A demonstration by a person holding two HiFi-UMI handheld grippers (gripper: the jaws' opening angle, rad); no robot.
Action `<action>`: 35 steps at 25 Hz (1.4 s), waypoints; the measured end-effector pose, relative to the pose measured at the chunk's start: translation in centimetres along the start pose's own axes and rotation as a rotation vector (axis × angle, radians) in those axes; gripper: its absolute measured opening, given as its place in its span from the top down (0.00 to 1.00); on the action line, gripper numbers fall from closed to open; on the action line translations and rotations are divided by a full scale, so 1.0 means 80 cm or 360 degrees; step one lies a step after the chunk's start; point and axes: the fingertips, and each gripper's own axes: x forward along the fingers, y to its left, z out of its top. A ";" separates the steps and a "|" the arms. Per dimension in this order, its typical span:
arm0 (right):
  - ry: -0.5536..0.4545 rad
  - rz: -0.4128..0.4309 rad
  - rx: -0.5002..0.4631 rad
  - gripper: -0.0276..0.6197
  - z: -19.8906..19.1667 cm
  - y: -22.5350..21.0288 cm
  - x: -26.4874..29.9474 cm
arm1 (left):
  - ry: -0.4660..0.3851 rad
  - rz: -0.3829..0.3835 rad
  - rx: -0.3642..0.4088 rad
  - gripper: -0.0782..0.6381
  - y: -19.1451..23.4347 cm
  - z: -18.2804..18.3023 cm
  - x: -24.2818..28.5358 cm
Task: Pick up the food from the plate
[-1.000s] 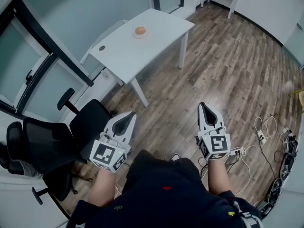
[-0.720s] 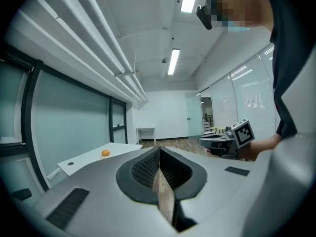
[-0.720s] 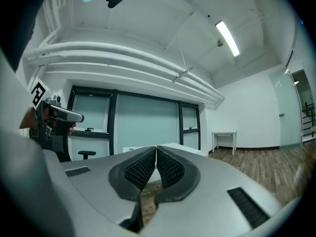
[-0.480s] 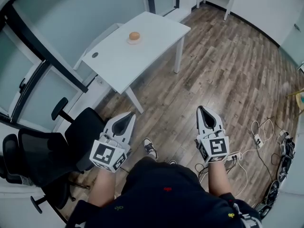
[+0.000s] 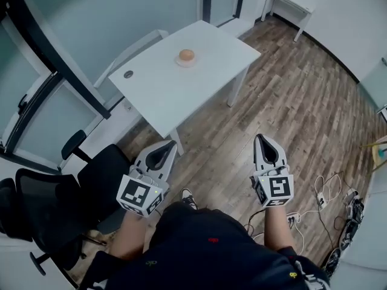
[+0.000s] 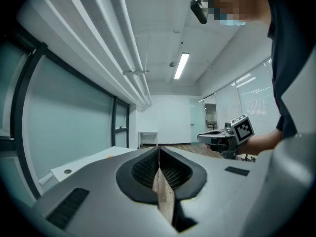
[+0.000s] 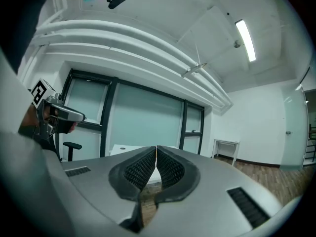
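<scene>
A round brownish piece of food [image 5: 187, 54] sits on a small plate [image 5: 186, 62] on a white table [image 5: 163, 89] ahead in the head view. My left gripper [image 5: 165, 146] and right gripper [image 5: 261, 139] are held low over the wooden floor, well short of the table. Both are shut with nothing between the jaws. In the left gripper view the left gripper [image 6: 159, 150] points level toward the table [image 6: 94, 158], with the right gripper [image 6: 224, 138] at its right. In the right gripper view the right gripper [image 7: 156, 150] faces the table [image 7: 126, 149], with the left gripper [image 7: 59, 113] at the left.
Black office chairs [image 5: 54, 192] stand at the lower left beside a glass wall [image 5: 72, 17]. Cables and a power strip [image 5: 329, 198] lie on the wooden floor [image 5: 290, 101] at the right. A second white table [image 5: 290, 5] stands at the back. A small round dark spot [image 5: 128, 74] marks the tabletop.
The view has shifted: the table with the food now lies closer and further right in the head view. Both grippers keep their place and stay shut.
</scene>
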 end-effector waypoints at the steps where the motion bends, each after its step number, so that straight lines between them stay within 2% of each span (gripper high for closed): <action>1: 0.0000 0.0014 -0.0012 0.92 0.007 0.009 0.017 | -0.0001 0.0010 -0.0010 0.86 0.019 0.000 -0.002; 6: 0.0007 0.0101 -0.0068 0.92 0.027 0.058 0.093 | 0.0000 0.0034 -0.0030 0.86 0.100 -0.008 -0.004; 12: 0.0056 0.0243 -0.0116 0.92 0.024 0.125 0.160 | -0.0010 0.0078 -0.0091 0.86 0.161 -0.027 -0.021; 22: 0.0054 0.0425 -0.0122 0.92 0.024 0.144 0.282 | 0.0017 0.0207 -0.0110 0.86 0.241 -0.040 0.008; 28: 0.0046 0.0511 -0.0122 0.92 0.022 0.126 0.383 | 0.0043 0.0291 -0.0131 0.86 0.304 -0.045 0.064; 35: 0.0079 0.0591 -0.0087 0.92 0.003 0.037 0.511 | 0.0085 0.0384 -0.0154 0.86 0.364 -0.033 0.198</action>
